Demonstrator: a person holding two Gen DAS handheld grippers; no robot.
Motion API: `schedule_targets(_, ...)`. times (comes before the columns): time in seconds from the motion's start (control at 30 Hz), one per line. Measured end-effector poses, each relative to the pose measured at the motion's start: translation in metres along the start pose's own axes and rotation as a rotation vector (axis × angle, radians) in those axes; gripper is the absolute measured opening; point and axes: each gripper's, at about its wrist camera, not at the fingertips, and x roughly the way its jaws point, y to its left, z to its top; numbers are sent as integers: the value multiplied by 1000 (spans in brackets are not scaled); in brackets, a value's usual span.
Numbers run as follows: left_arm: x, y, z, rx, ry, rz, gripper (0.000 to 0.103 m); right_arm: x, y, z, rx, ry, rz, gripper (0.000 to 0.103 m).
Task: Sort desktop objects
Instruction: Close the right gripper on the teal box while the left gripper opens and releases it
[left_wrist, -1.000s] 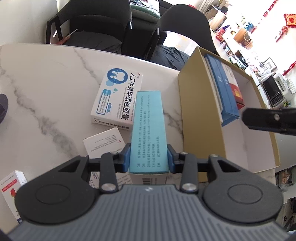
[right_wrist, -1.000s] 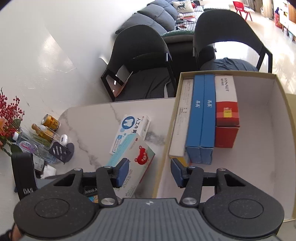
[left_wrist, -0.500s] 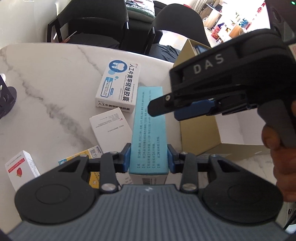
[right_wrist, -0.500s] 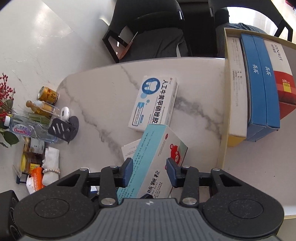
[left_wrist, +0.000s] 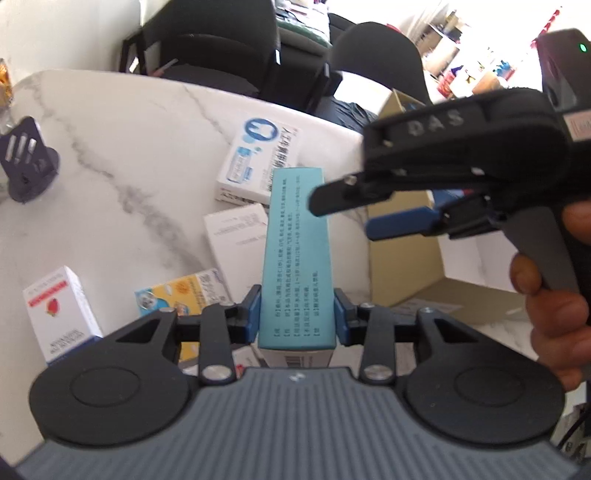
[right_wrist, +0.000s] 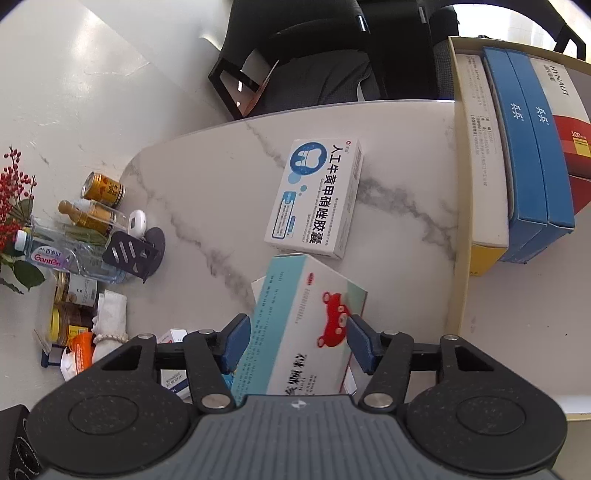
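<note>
The blue fingers (left_wrist: 254, 313) of the left gripper (left_wrist: 297, 314) are clamped on the teal box (left_wrist: 295, 258), which is held above the desk (left_wrist: 110, 147) at the lower middle of the left wrist frame, as it was a second ago. The fingers (right_wrist: 360, 345) of the right gripper (right_wrist: 295, 345) are spread to either side of the same box (right_wrist: 295, 332) and are opening; the left one lies close against the box, the right one stands just clear of it. A second ago the right gripper was seen only as a black tip at the right edge of the left wrist frame; now it crosses the upper right of that frame, carried by a hand (left_wrist: 554, 314). The box is long and narrow, printed with small dark text on its teal side and with a red bear on its white face. Beneath and beyond it, a white medicine box with a blue tooth emblem (right_wrist: 314, 199), a plain white box (left_wrist: 236, 240), a yellow packet (left_wrist: 181, 295) and a small white box with a red mark (left_wrist: 59, 314) lie on the marble desk. At the upper right of the right wrist frame, a tan tray (right_wrist: 458, 229) is seen holding two blue boxes (right_wrist: 524, 147), a cream box (right_wrist: 480, 147) and a red and white box (right_wrist: 569, 110). Bottles and a gold can (right_wrist: 103, 190) are gathered at the left edge.
</note>
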Motion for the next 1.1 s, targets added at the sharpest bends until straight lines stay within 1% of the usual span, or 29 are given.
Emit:
schedule_targets(0.1,1,5,0,7,-15,32,36,0,3,0,-17,10,26,64)
schedule_targets(0.13,5,5,0,20,1,36,36,2,6,-1,-31,17,29,67)
schedule_targets(0.23,13,0,-7,12,30,18,40,6,14,-3,-75,38,30,68)
schedule_targets(0.3,11,-4,-11,4,31,-14,49,9,18,-4,-100,47,22,69)
schedule_targets(0.33,11,-6,-12,-1,31,-22,55,10,20,-5,-107,50,18,71)
schedule_targets(0.37,11,-8,-13,-4,30,-32,57,12,22,-5,-114,51,17,73)
schedule_targets(0.43,11,-7,-14,-21,35,-41,66,15,24,-7,-134,58,16,75)
schedule_targets(0.47,11,-6,-14,-28,39,-38,70,16,24,-8,-140,61,5,75)
schedule_targets(0.53,8,-1,-14,-37,38,-29,85,18,25,-10,-142,66,-3,75)
schedule_targets(0.6,6,5,-14,-38,40,-27,91,20,25,-12,-147,70,-5,75)
schedule_targets(0.67,5,12,-17,-56,52,-27,93,23,28,-14,-159,77,-4,75)
schedule_targets(0.77,6,24,-21,-97,76,-34,93,29,32,-18,-177,86,-9,74)
schedule_targets(1.0,2,37,-25,-138,88,-34,96,35,35,-24,-195,88,-27,72)
schedule_targets(1.1,2,36,-21,-126,92,-25,97,38,35,-24,-174,82,-42,63)
